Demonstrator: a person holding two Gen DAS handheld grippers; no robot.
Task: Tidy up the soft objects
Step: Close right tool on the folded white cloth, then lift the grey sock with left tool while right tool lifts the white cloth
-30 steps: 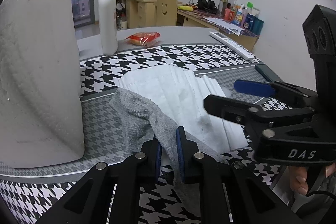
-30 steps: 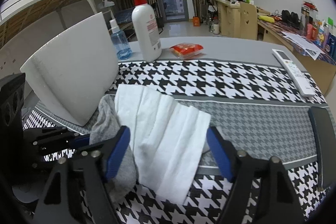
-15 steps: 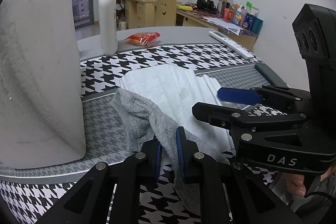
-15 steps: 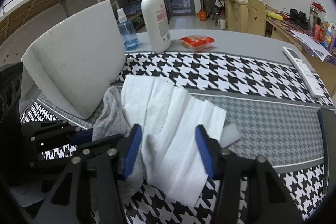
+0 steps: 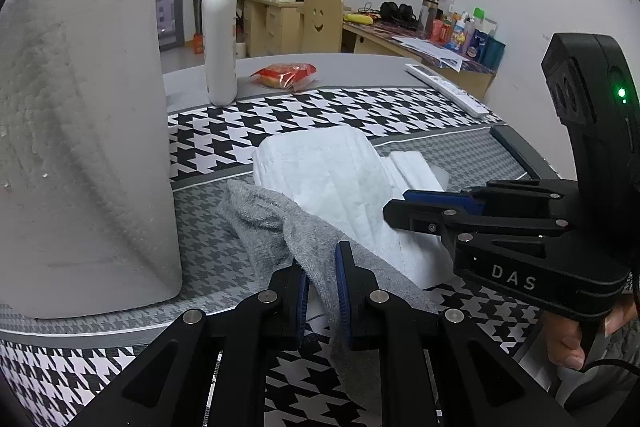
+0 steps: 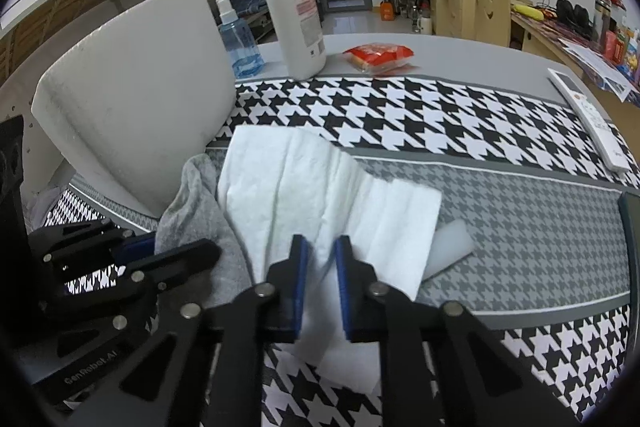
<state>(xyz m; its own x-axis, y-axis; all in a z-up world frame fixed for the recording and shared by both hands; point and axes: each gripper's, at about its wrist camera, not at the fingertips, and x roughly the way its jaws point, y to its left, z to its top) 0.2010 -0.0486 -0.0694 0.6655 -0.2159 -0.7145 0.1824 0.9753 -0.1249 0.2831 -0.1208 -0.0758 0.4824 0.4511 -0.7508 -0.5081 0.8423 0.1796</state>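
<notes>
Biggest change from a second ago: my right gripper [image 6: 319, 279] went from spread wide around the white cloth [image 6: 320, 187] to nearly shut, and the jaws are closing right now with the near part of that cloth bunched up between the blue pads. The cloth has puckered a bit where it's being squeezed; before, it lay flatter.

Left gripper [image 5: 322, 291] hasn't budged. Its jaws are pressed in on the grey sock [image 5: 280, 223], same pinch as earlier, with the sock's loose end draping off toward 6 o'clock.

Where stuff sits, from the right wrist view: white cloth in the middle of the houndstooth table mat [image 6: 500, 227], overlapping the sock at its 9 o'clock edge. The paper towel roll [image 6: 132, 99] is at about 10 o'clock, touching the sock. At 12 o'clock there's a white pump bottle [image 6: 298, 15] with a red top, and a blue spray bottle [image 6: 236, 43] with clear liquid inside, just beside the pump bottle. The red snack packet [image 6: 378, 57] has something yellowish in it, around 1 o'clock. The remote control [image 6: 590, 119] is out at 2 o'clock.
</notes>
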